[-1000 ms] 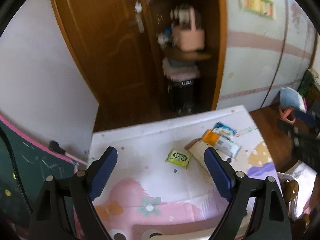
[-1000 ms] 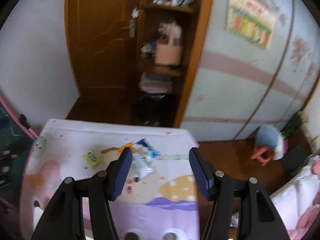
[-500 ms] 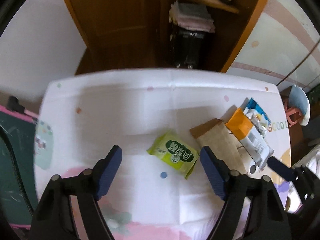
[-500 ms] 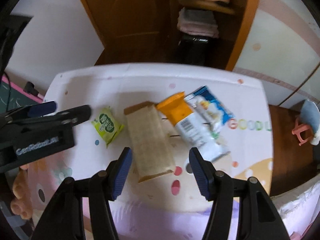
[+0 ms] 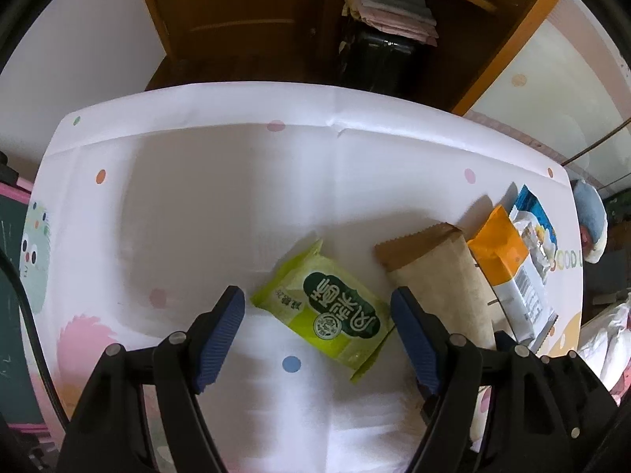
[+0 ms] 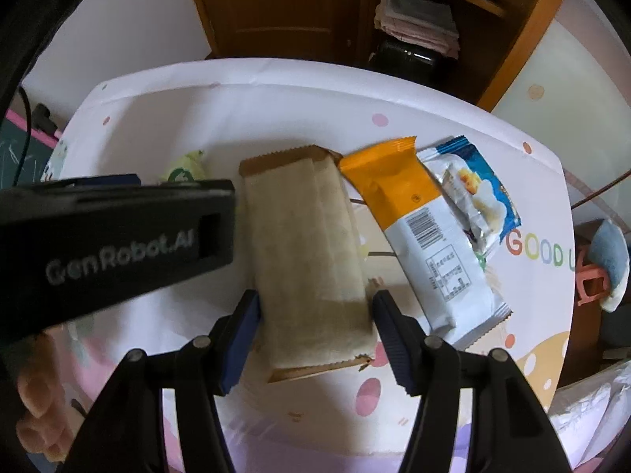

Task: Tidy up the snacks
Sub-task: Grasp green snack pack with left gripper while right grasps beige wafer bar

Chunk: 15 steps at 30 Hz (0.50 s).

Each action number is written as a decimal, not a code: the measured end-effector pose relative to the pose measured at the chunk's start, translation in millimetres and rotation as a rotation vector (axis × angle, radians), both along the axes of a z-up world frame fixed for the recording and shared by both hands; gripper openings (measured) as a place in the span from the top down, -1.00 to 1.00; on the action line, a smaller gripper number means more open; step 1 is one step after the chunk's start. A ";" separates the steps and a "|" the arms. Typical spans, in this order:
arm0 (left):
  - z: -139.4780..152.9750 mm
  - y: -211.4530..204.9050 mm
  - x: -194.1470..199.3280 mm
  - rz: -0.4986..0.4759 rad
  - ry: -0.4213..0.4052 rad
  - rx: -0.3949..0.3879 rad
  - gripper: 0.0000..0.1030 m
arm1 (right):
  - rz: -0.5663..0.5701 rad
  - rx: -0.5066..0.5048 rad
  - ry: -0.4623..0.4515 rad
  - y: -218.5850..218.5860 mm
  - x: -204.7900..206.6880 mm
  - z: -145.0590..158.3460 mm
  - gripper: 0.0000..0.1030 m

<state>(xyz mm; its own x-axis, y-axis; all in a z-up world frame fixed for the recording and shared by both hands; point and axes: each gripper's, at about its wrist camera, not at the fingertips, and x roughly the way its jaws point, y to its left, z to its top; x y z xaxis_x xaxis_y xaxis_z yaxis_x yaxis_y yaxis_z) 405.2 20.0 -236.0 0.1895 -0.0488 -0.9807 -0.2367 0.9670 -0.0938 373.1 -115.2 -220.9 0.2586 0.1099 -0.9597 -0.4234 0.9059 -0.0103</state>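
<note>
- Two hand-held grippers hang over the worktop (image 5: 236, 181), both with jaws spread apart and holding nothing.
- Left hand-held gripper (image 5: 317, 307): a green snack packet (image 5: 327, 307) lies flat between its blue fingers (image 5: 221, 331), touching neither that I can tell.
- Right hand-held gripper (image 6: 313, 307): a long brown packet (image 6: 311, 252) lies between its fingers (image 6: 394, 335), the pads close beside its edges.
- Just right of the brown packet lies an orange-and-white packet (image 6: 418, 232), and beyond it a blue-and-white packet (image 6: 477, 197), overlapping.
- Left gripper's black body crosses the right wrist view, partly hiding the green packet.
- Past the worktop stands a wooden shelf with folded cloths (image 5: 390, 8).
</note>
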 end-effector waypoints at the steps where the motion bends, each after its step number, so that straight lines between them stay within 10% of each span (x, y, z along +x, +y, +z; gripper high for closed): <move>1: -0.5 0.3 -1.1 -0.001 -0.001 -0.010 -0.41 | 0.007 -0.007 -0.005 0.9 -1.2 0.0 -0.13; 15: -14.5 16.9 4.2 0.104 0.005 -0.110 -0.35 | 0.006 -0.030 0.071 -23.5 -22.4 5.9 -0.06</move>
<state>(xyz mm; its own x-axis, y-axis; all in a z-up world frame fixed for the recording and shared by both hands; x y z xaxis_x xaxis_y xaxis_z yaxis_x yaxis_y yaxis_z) 409.4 36.9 -250.5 0.1942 -0.1366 -0.9714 -0.3355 0.9213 -0.1967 350.7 -138.7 -214.9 0.1896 0.0817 -0.9785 -0.4291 0.9032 -0.0078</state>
